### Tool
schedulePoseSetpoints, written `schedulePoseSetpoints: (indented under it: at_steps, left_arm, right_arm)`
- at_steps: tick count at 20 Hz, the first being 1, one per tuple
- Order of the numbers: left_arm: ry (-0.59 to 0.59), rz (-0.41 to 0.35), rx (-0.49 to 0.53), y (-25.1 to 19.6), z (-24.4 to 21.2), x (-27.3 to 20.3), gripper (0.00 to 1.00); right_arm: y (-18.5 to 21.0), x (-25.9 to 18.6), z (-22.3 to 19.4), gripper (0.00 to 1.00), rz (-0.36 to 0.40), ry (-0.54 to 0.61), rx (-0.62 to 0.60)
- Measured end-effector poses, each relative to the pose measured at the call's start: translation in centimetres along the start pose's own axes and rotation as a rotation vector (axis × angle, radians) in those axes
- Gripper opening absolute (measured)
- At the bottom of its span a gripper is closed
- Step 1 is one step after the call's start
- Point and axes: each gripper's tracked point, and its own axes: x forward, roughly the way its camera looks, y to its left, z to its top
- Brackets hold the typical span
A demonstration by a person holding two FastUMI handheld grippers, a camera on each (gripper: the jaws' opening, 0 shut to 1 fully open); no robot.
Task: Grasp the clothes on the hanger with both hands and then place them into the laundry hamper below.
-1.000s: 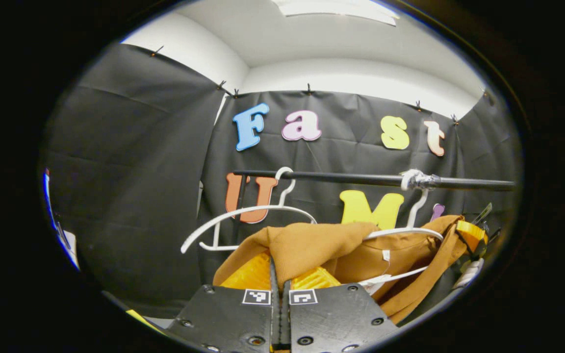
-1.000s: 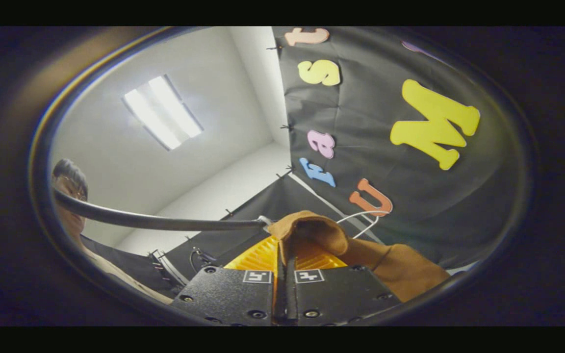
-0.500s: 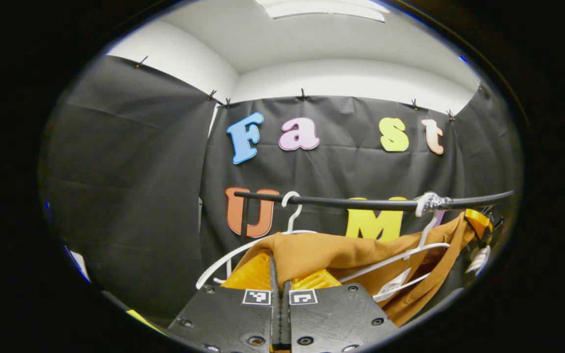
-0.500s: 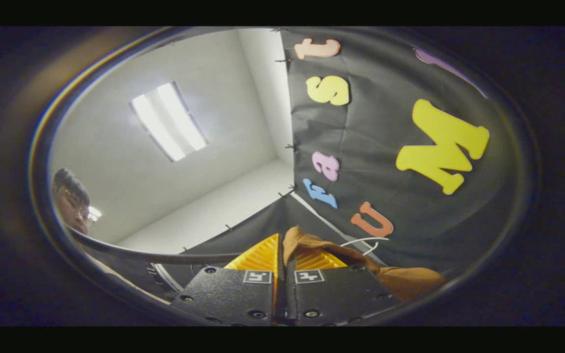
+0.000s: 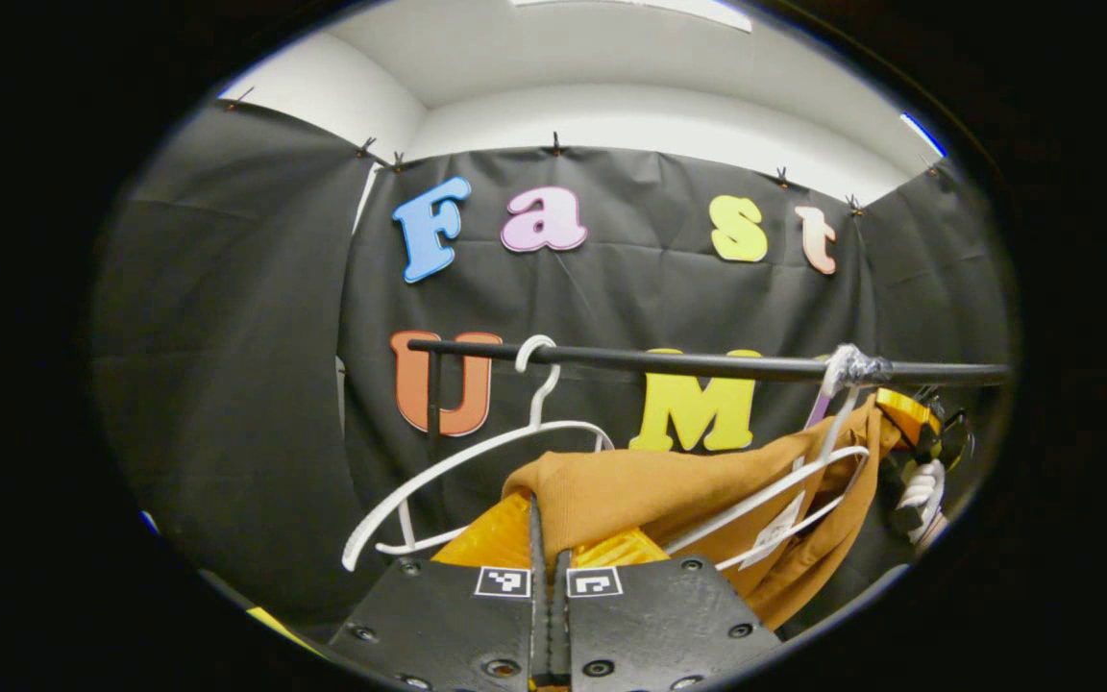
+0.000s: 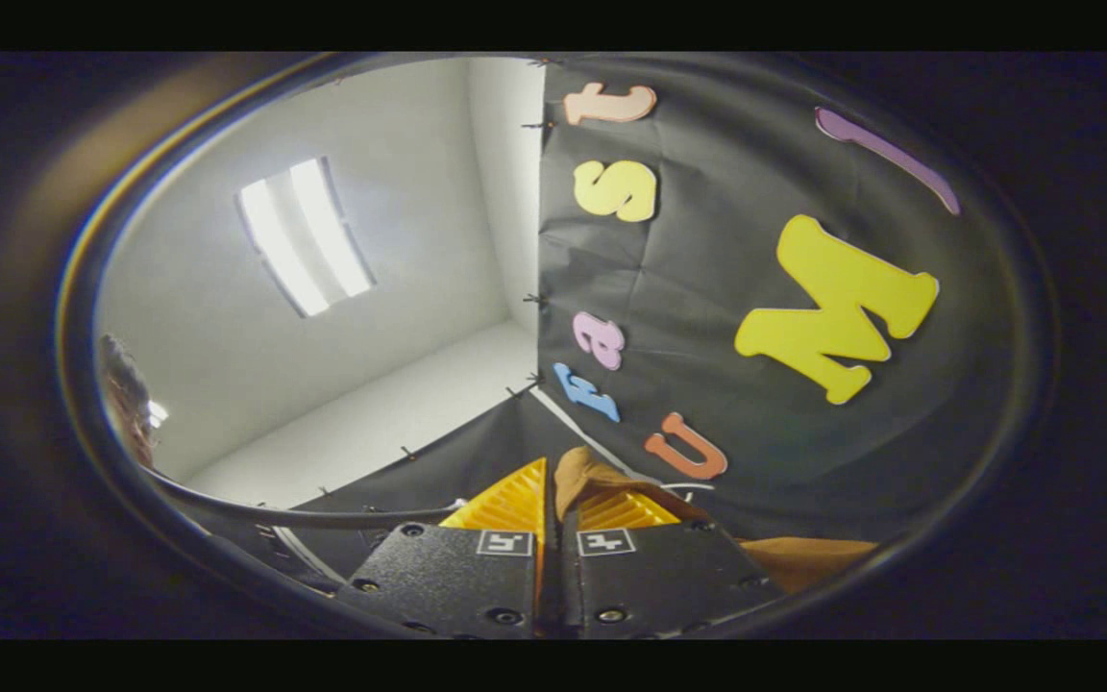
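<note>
A brown garment (image 5: 669,495) stretches across the left gripper view, draped over a white hanger (image 5: 784,490) that hangs from a black rail (image 5: 707,363). My left gripper (image 5: 548,524) is shut on the garment's near end, its yellow pads pinching the cloth. At the far right of that view the other gripper (image 5: 909,423) holds the garment's opposite end close under the rail, with a gloved hand (image 5: 919,495) below it. In the right gripper view my right gripper (image 6: 553,495) is shut on a fold of the brown garment (image 6: 602,476), which trails off to the lower right.
An empty white hanger (image 5: 477,457) hangs from the rail to the left of the garment. The rail (image 6: 304,516) runs low across the right gripper view, with a person's head (image 6: 126,399) at the left edge. A ceiling light (image 6: 304,235) is overhead.
The left view has risen a little, so rail and letters sit higher in frame. The right gripper has tilted further upward, and less of the garment and rail shows in its view.
</note>
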Motion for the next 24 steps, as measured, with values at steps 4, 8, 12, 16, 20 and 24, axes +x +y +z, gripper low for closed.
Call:
schedulePoseSetpoints:
  at_steps: [4,8,12,16,20,24]
  left_arm:
    - [0.032,-0.019,-0.049,0.1,-1.2,0.7,0.0]
    - [0.059,-0.032,-0.045,-0.1,-2.7,1.0,0.04]
    - [0.065,-0.019,-0.033,-0.2,-2.5,0.5,0.04]
    - [0.023,-0.016,-0.013,-0.7,0.2,0.2,0.04]
    - [-0.027,-0.031,-0.008,-1.4,2.6,0.1,0.04]
    - [-0.027,-0.05,-0.018,-2.0,2.7,0.0,0.02]
  right_arm:
    - [-2.2,0.3,-0.5,0.03,-0.063,-0.006,0.023]
    - [-4.0,0.1,-1.1,0.03,-0.112,-0.015,0.008]
    - [-2.4,0.3,-0.7,0.04,-0.077,-0.028,0.043]
    - [1.8,1.1,0.9,0.04,0.022,-0.036,0.002]
    - [5.0,0.6,3.0,0.03,0.164,-0.072,0.055]
    - [5.5,-0.8,3.2,0.03,0.232,-0.031,0.064]
